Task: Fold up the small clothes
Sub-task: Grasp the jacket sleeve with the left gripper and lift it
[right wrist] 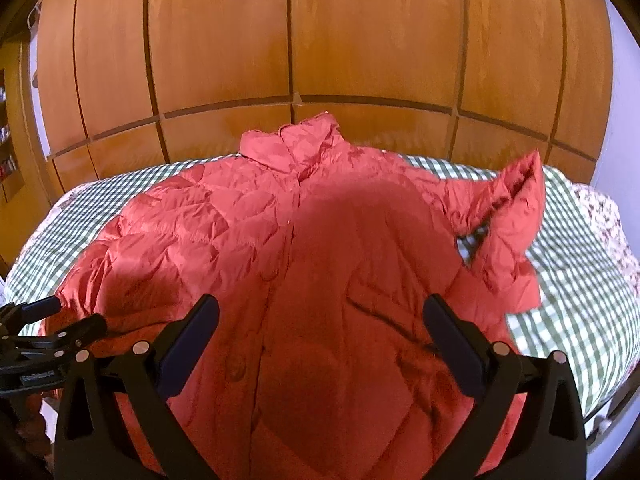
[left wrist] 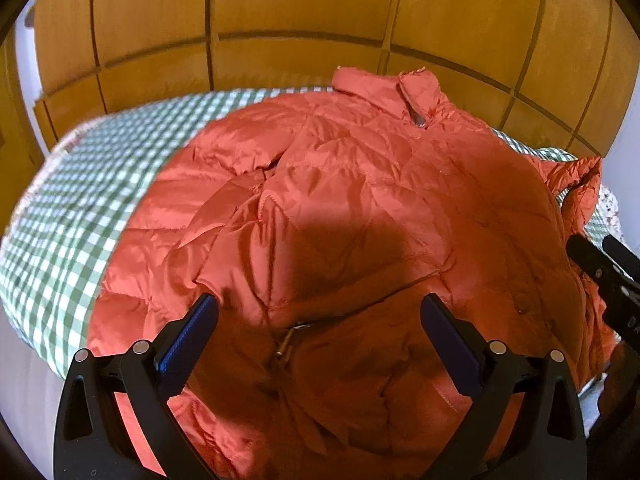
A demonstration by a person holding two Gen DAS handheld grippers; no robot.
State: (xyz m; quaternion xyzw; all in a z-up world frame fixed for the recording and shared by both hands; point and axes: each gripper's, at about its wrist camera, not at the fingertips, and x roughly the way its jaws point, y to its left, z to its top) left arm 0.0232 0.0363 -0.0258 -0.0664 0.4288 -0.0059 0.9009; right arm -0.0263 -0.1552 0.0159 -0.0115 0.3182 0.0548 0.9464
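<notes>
A red quilted puffer jacket (left wrist: 340, 208) lies front-up on a green checked bed cover (left wrist: 72, 216), collar toward the far wardrobe. Its left sleeve is folded across the chest. Its other sleeve (right wrist: 508, 216) sticks out bent to the right. My left gripper (left wrist: 320, 312) is open, hovering over the jacket's lower left part near a zip pull (left wrist: 286, 342). My right gripper (right wrist: 320, 312) is open and empty above the lower front by the button placket (right wrist: 236, 368). Each gripper shows at the edge of the other's view: the right one in the left wrist view (left wrist: 608, 276), the left one in the right wrist view (right wrist: 52, 328).
A wooden panelled wardrobe (right wrist: 320, 60) stands right behind the bed. The checked cover (right wrist: 568, 280) shows on both sides of the jacket. A floral sheet (right wrist: 604, 216) lies at the right bed edge. Shelves (right wrist: 8, 140) are at far left.
</notes>
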